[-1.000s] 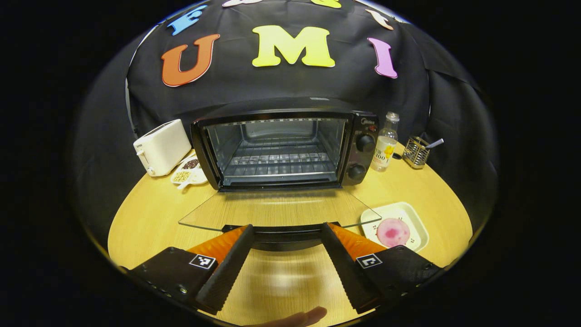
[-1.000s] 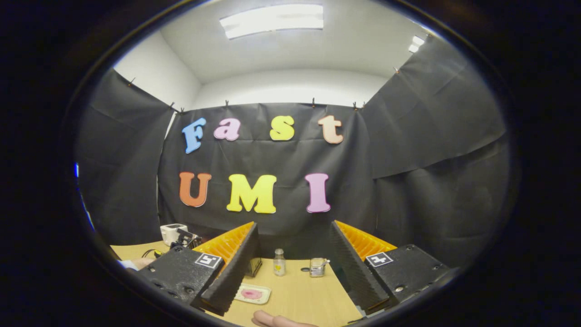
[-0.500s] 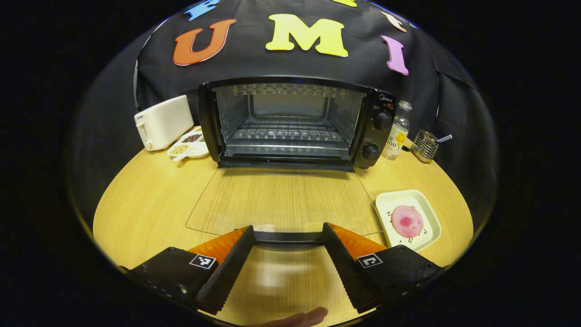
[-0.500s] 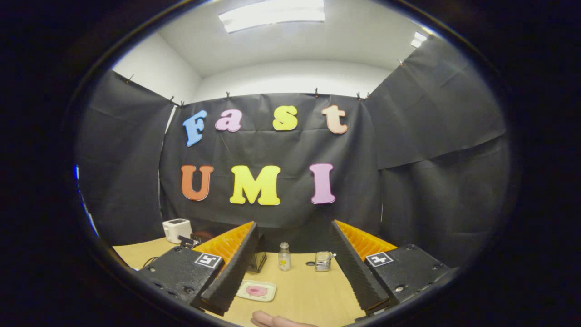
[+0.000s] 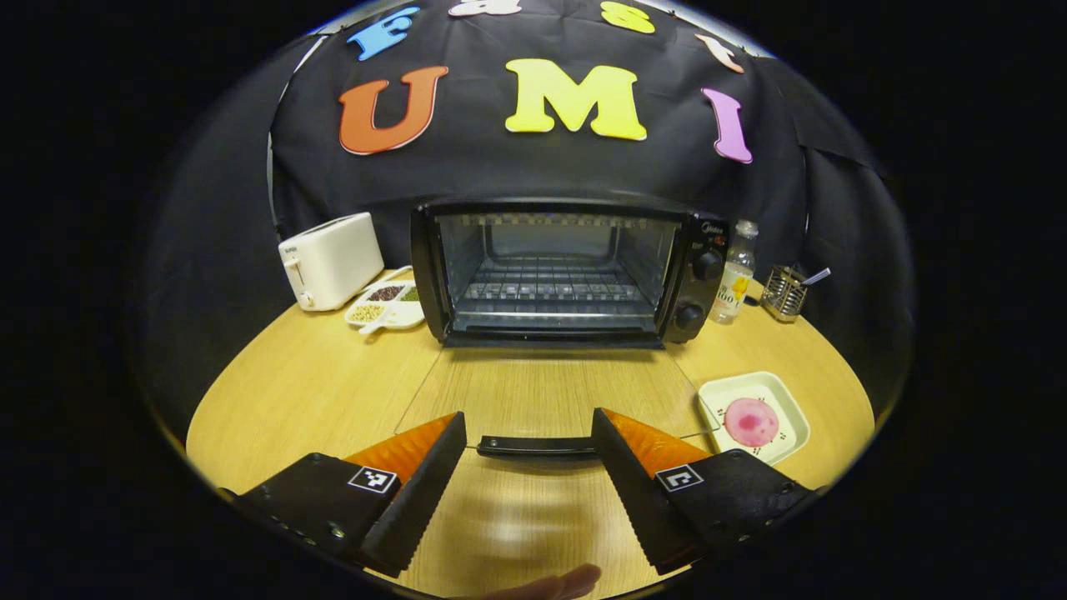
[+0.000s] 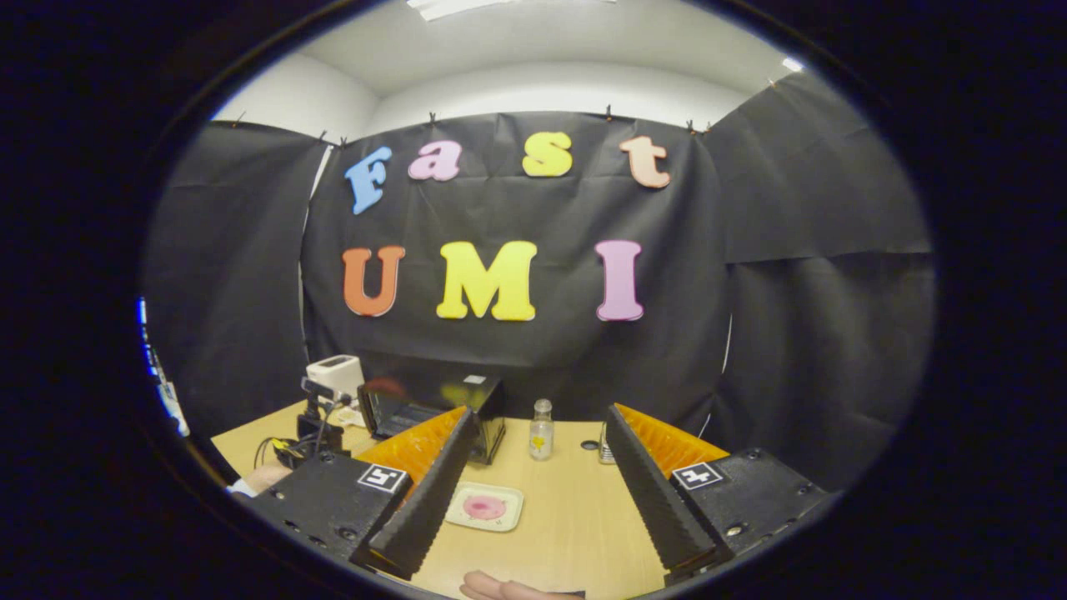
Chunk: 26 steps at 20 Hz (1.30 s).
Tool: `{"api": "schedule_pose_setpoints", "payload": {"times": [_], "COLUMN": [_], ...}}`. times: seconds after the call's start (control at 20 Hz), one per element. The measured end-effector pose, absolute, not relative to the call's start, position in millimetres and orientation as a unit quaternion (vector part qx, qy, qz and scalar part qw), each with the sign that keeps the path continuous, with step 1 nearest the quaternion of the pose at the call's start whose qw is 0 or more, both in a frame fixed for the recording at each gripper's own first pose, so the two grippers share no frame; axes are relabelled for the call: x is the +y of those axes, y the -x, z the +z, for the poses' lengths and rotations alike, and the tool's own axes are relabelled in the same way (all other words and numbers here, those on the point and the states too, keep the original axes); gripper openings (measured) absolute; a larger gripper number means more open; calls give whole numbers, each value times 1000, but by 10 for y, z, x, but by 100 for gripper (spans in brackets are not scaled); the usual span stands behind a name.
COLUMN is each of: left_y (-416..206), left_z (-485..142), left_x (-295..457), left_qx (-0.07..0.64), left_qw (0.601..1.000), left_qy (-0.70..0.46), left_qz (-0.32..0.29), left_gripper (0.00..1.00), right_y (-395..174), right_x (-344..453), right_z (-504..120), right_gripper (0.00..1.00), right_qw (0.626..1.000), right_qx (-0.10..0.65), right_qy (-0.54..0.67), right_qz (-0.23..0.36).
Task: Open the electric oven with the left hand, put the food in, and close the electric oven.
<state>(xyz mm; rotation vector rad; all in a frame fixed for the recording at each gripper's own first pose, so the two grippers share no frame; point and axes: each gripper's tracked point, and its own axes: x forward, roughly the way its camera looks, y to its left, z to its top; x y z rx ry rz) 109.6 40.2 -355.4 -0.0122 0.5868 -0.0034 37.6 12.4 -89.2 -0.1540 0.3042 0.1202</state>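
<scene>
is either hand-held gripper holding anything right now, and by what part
Nothing is held. The left hand-held gripper is open, its fingers flanking the door handle without pressing it. The right hand-held gripper is open above the table.

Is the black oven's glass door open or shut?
Open. The black electric oven's clear glass door lies flat on the wooden table, and the bare wire rack inside shows.

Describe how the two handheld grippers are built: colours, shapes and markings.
Both alike: the left gripper and right gripper each have two wedge-shaped orange ribbed fingers with black serrated inner pads, on black bases, each bearing a small square black-and-white marker.
</scene>
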Motion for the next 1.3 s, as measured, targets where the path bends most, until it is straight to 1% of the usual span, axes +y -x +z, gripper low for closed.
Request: {"api": "schedule_pose_setpoints", "payload": {"times": [0.05, 0.1, 0.15, 0.2, 0.4, 0.6, 0.7, 0.75, 0.8, 0.9, 0.95, 1.05, 1.1, 1.15, 1.2, 1.25, 1.3], "left_y": [-1075, -1039, -984, -921, -571, -223, -81, 3, 86, 246, 297, 400, 454, 492, 512, 528, 540], "left_z": [-3413, -3255, -3084, -2921, -2341, -1760, -1422, -1267, -1154, -1094, -1103, -1098, -1085, -1075, -1059, -1064, -1054], "left_x": [417, 418, 402, 371, 300, 278, 240, 246, 252, 203, 171, 126, 110, 127, 133, 141, 154], "left_qx": [274, 257, 239, 222, 161, 101, 54, 33, 18, 14, 15, 11, 8, 4, 2, 2, 1], "left_qw": [962, 966, 971, 975, 987, 994, 998, 999, 999, 1000, 1000, 1000, 1000, 1000, 1000, 1000, 1000], "left_qy": [5, 4, 2, -1, -25, -34, -34, -34, -32, -19, -13, -4, 0, 3, 1, -2, -4], "left_qz": [-2, 0, -1, -5, -11, 3, 4, 8, 14, 15, 12, 4, 3, 4, 3, 3, 6], "left_gripper": [96, 96, 96, 96, 96, 96, 96, 96, 96, 96, 96, 96, 96, 96, 95, 96, 95], "right_y": [-476, -573, -674, -765, -991, -1229, -1229, -1247, -1271, -1294, -1314, -1369, -1380, -1392, -1421, -1459, -1517], "right_x": [143, 150, 149, 144, 216, 140, 114, 121, 120, 97, 75, 66, 75, 82, 74, 49, 43], "right_z": [-1024, -1159, -1312, -1483, -2186, -2657, -2954, -3076, -3237, -3514, -3631, -3905, -4036, -4145, -4237, -4325, -4416], "right_gripper": [96, 100, 96, 96, 97, 97, 97, 100, 97, 96, 94, 92, 92, 88, 87, 82, 80], "right_qw": [980, 975, 970, 963, 920, 890, 870, 862, 852, 834, 827, 810, 801, 796, 792, 788, 786], "right_qx": [172, 195, 217, 246, 367, 445, 487, 502, 520, 549, 561, 586, 597, 604, 609, 614, 616], "right_qy": [85, 90, 90, 95, 108, 77, 55, 44, 36, 19, 8, -25, -37, -46, -49, -52, -55], "right_qz": [59, 58, 54, 53, 82, 65, 59, 59, 56, 47, 36, 14, 12, 9, 7, 1, -4]}}
